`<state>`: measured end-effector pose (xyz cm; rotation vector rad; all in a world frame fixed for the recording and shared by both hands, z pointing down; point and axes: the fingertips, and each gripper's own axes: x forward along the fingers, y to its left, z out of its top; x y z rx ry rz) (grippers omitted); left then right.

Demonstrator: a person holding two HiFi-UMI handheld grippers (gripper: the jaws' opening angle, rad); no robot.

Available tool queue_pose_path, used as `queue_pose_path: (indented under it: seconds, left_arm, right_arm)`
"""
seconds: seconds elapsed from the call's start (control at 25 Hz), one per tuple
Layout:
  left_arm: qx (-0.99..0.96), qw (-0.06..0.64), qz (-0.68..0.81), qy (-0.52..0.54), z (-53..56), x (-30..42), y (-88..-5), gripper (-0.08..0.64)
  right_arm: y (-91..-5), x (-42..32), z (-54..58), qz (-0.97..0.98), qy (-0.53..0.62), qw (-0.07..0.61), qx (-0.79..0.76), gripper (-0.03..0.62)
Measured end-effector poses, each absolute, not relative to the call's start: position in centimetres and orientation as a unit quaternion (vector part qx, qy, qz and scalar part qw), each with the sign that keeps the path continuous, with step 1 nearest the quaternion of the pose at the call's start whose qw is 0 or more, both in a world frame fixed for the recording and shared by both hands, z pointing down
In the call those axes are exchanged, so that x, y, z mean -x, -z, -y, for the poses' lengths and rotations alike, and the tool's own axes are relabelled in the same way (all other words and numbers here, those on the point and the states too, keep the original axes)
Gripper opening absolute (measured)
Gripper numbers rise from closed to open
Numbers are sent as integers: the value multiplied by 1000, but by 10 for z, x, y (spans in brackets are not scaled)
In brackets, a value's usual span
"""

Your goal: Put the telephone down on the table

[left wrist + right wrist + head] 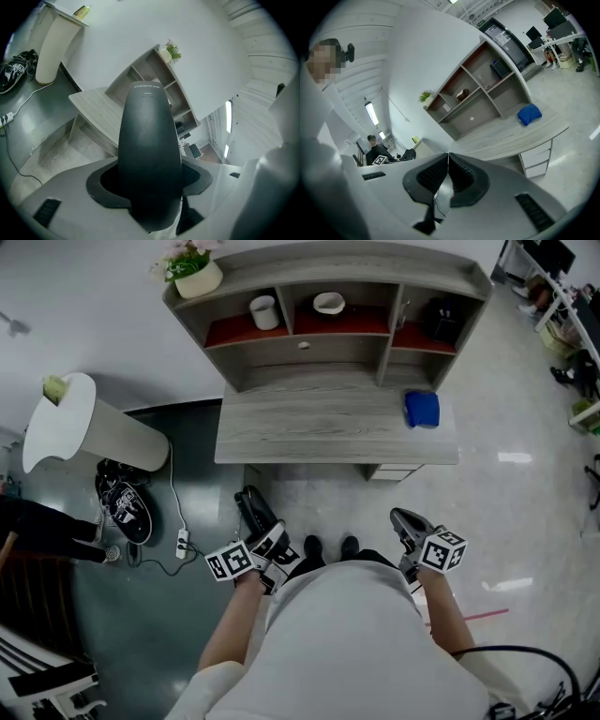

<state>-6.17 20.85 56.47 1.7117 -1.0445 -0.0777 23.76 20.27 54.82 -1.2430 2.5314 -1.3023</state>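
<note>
Left gripper (270, 545) is gripping the black telephone (150, 150), jaws spread wide around it, low in front of the table (319, 432) and not touching it. Pale print near the telephone's top is staying unreadable. Right gripper (448, 157) is hanging with jaws pressed together, holding nothing. A blue cloth (422, 409) is lying on the table's right end.

The table (300, 427) lies bare except a blue cloth (422, 409) at right; the shelf unit (375, 263) walls its back.
</note>
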Motion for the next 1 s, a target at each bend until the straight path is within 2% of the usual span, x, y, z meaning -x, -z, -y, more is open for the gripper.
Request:
queue_pose_path:
  seconds: [0.52,1.0]
  left_arm:
    - [-697,553,453,59,-217,41,-574,301]
    - [-698,554,450,56,-177,47,-582,301]
  right_arm:
    - [-562,-252,-189,-821,430,2,375,18]
    - [-570,-250,-151,-817,430,1,383,17]
